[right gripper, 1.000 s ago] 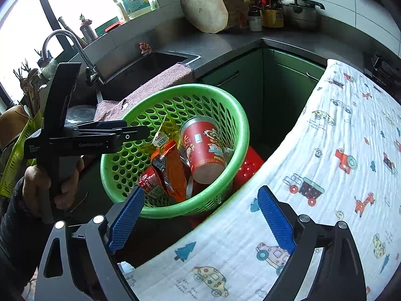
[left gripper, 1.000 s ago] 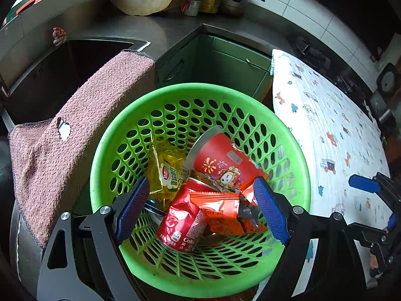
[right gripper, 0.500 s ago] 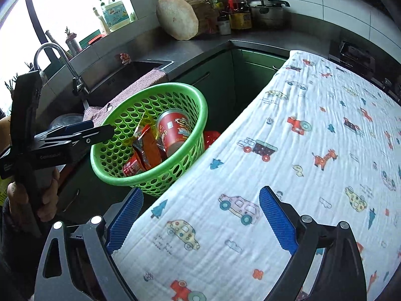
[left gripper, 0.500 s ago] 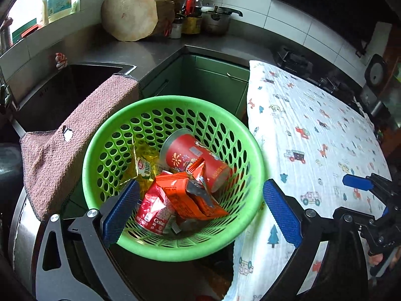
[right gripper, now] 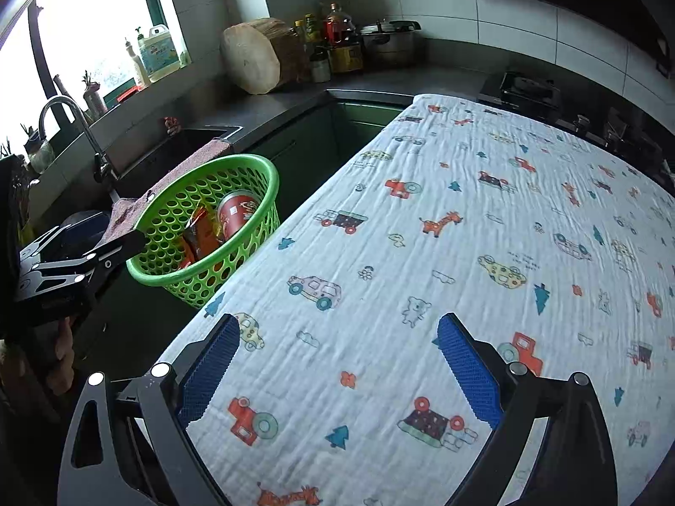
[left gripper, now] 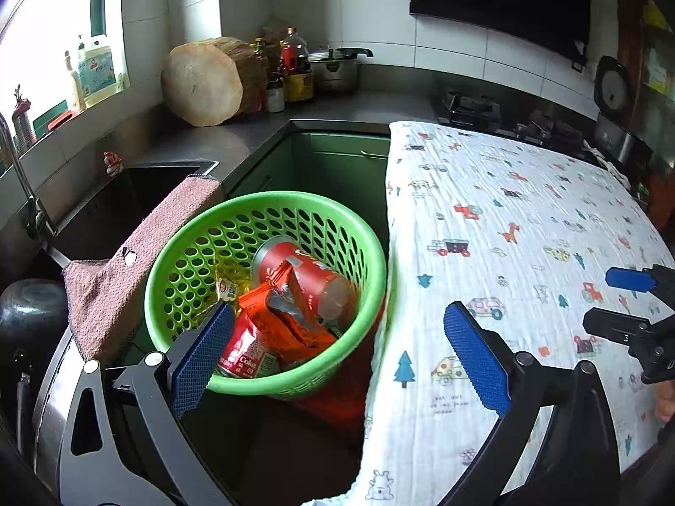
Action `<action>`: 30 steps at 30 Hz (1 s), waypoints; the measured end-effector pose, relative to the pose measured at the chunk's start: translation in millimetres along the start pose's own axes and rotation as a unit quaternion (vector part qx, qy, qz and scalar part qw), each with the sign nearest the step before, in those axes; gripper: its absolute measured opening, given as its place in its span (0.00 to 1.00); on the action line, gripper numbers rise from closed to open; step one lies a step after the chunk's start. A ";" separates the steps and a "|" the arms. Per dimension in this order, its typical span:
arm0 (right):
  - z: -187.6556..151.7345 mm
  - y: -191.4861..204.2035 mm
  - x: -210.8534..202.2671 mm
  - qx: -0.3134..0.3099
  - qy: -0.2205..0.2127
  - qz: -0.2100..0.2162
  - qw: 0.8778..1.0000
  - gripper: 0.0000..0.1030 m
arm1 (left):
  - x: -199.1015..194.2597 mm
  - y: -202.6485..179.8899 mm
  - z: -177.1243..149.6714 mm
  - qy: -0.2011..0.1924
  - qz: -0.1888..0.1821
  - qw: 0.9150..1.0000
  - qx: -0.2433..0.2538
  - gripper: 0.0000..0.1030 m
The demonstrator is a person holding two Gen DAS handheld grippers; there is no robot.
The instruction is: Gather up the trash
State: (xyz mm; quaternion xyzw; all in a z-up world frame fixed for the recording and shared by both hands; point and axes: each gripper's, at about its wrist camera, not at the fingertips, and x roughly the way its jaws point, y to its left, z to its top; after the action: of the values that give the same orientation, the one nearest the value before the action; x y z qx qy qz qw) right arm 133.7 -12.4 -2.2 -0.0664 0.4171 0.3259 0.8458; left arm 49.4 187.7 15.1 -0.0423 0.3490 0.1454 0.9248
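Left wrist view, from left to right: a pink towel [left gripper: 126, 270] hangs over the sink edge, touching the green basket [left gripper: 168, 270] beside it. In the basket lie a red cup [left gripper: 316, 278], an orange wrapper [left gripper: 278, 316], a red can [left gripper: 244, 358] and a yellow packet [left gripper: 228, 272]. The left gripper [left gripper: 337, 345] stands wide open with nothing between its blue pads, one pad over the basket's near rim, the other over the printed cloth [left gripper: 506, 219] on the table. The right gripper's tip shows at the far right edge.

Right wrist view: the left gripper is at the left edge, then the basket, then the cloth, bare of trash. The right gripper [right gripper: 337, 362] hangs over the cloth, jaws spread, empty.
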 end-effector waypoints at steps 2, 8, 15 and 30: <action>-8.5 -6.1 -7.4 0.008 -0.004 -0.006 1.000 0.89 | -5.9 -10.4 -3.5 -0.005 -0.005 1.000 0.006 0.95; -30.4 -21.3 -32.3 0.022 -0.021 -0.033 0.999 0.89 | -19.3 -35.4 -14.8 -0.014 -0.016 1.000 0.009 0.95; -55.4 -36.8 -59.1 0.036 -0.044 -0.070 0.996 0.89 | -34.4 -58.7 -26.6 -0.033 -0.021 0.999 0.013 0.95; -96.1 -60.5 -93.5 0.077 -0.071 -0.121 0.987 0.90 | -48.7 -103.2 -36.6 -0.048 -0.051 0.997 0.020 0.95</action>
State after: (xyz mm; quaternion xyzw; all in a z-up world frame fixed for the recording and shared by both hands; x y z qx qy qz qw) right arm 65.7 -142.9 -3.6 -0.0281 0.3687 0.1921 0.9091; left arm 22.3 71.0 17.2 -0.0343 0.3046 0.0923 0.9474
